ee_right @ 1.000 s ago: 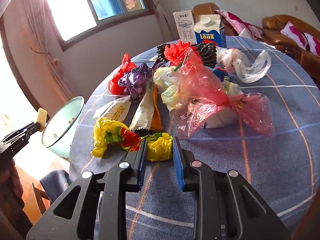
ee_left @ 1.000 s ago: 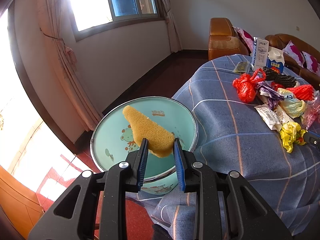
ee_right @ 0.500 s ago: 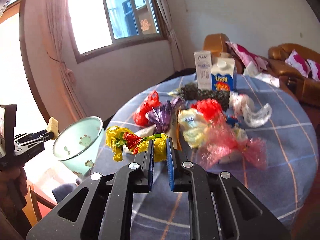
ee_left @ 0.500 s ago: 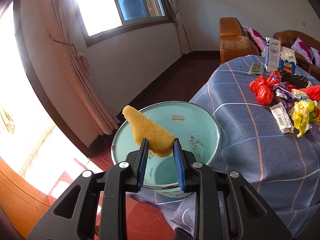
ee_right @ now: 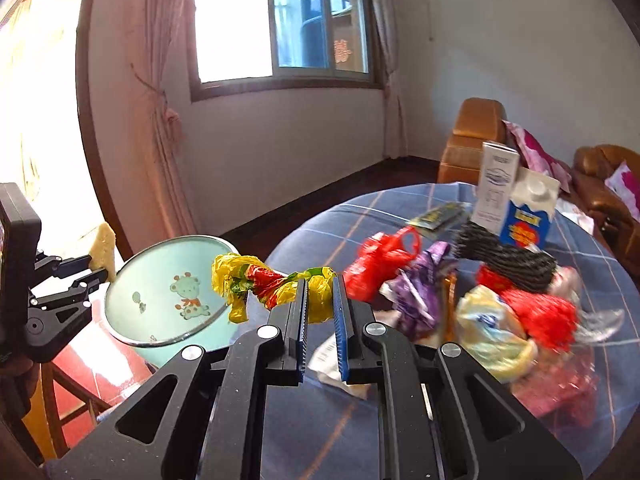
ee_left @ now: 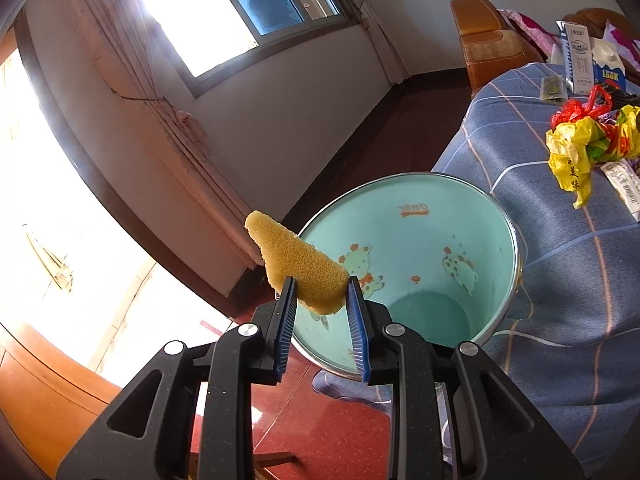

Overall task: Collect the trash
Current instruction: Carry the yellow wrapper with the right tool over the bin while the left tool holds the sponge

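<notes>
My left gripper [ee_left: 322, 290] is shut on a yellow sponge [ee_left: 298, 266] and holds it over the near left rim of a mint green bin [ee_left: 420, 240] with cartoon animals, beside the table. My right gripper [ee_right: 320, 286] is shut on a crumpled yellow and red wrapper [ee_right: 256, 280] and holds it in the air between the table's edge and the bin [ee_right: 160, 292]. The wrapper also shows in the left wrist view [ee_left: 580, 148], above the table. The left gripper and sponge [ee_right: 104, 248] show at the left of the right wrist view.
A round table with a blue checked cloth [ee_right: 400, 420] carries a heap of trash: a red bag [ee_right: 380, 260], a purple wrapper [ee_right: 416, 284], black netting [ee_right: 504, 256], two cartons [ee_right: 524, 216], pink plastic [ee_right: 560, 388]. Brown sofas [ee_right: 472, 136] stand behind. A wooden chair [ee_right: 60, 396] is under the bin.
My right gripper has lifted the yellow and red wrapper off the table and carried it left toward the bin. My left gripper with the sponge has shifted left off the bin's middle.
</notes>
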A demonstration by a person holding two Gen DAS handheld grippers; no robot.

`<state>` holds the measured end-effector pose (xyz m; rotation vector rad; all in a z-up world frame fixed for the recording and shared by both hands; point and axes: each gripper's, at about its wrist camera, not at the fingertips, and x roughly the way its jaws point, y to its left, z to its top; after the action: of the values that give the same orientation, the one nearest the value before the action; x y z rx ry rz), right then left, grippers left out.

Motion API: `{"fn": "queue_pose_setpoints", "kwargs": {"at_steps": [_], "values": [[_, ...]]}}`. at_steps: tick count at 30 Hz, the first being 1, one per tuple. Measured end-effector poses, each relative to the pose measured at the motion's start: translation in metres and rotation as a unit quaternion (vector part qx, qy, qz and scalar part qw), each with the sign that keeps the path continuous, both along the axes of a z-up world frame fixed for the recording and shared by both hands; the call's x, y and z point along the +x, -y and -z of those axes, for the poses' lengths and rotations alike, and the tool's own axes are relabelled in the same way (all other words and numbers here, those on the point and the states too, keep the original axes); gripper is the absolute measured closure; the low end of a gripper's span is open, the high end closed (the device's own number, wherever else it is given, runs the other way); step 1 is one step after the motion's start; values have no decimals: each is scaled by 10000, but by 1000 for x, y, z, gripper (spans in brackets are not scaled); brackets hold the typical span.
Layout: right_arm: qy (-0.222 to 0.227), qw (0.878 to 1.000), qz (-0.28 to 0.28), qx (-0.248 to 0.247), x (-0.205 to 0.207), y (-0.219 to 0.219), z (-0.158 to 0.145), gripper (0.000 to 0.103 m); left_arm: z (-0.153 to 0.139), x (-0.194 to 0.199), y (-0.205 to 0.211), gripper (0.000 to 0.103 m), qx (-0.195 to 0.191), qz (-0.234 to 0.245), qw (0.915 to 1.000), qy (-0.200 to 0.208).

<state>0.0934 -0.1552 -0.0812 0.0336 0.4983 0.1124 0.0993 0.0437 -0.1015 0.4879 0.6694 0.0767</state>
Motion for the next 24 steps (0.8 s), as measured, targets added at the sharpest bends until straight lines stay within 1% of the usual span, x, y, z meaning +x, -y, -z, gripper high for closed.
{"fn": "queue_pose_setpoints", "kwargs": {"at_steps": [3,9,19,24], "values": [[-33,9999,-144,-78,15,-12,1,91,3,5,-4,78,32,-52,10000,-22],[-115,9991,-363,-197,41,-35,5,91,12,14,-8,78,317,-203,9993,-40],[-246,9968,-672,-361,71,-62,10,91,20,31,-22,78,252,-364,9988,-208],[-289,9960,-748,-393,78,-69,12,91,24,35,-24,78,238,-370,9987,-258]]}}
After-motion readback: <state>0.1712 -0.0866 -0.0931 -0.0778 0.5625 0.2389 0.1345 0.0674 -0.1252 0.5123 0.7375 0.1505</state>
